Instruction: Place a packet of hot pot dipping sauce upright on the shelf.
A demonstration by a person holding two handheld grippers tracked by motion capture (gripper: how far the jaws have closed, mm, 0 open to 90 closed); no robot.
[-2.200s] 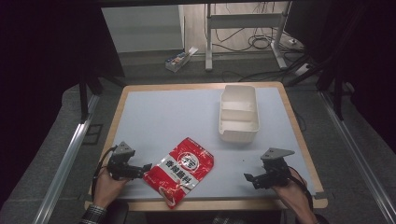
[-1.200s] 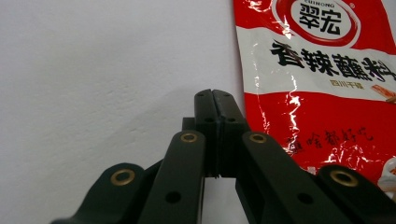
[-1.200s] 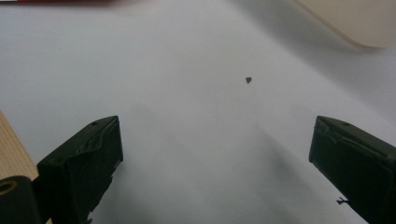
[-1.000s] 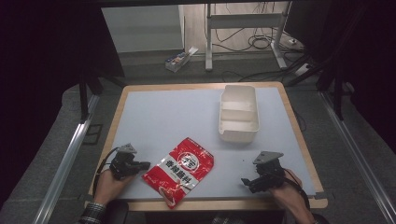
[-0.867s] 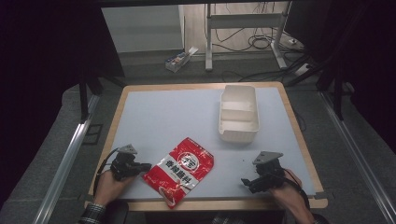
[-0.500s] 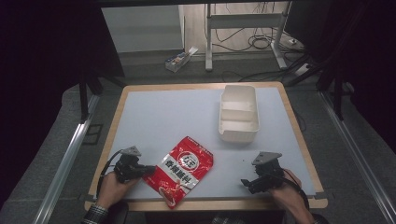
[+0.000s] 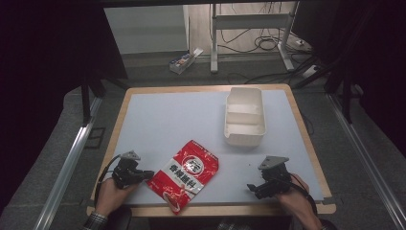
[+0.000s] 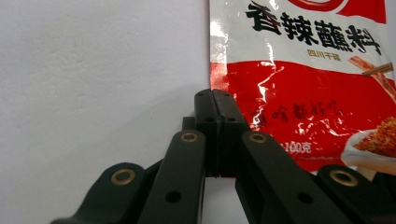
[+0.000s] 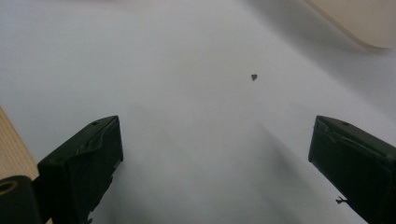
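Observation:
A red and white seasoning packet with Chinese print lies flat near the table's front edge. My left gripper is at the packet's left edge. In the left gripper view its jaws are pressed together right at the edge of the packet, and the left gripper looks shut on that edge. My right gripper rests low at the front right, well apart from the packet. In the right gripper view the right gripper stands wide open over bare table with nothing between its fingers.
A white two-compartment box stands at the back right of the pale table; its corner is in the right gripper view. A small dark speck lies on the table ahead of the right gripper.
My left gripper has moved right to the packet's left edge and closed there. My right gripper slid slightly left and toward the front edge, then held still.

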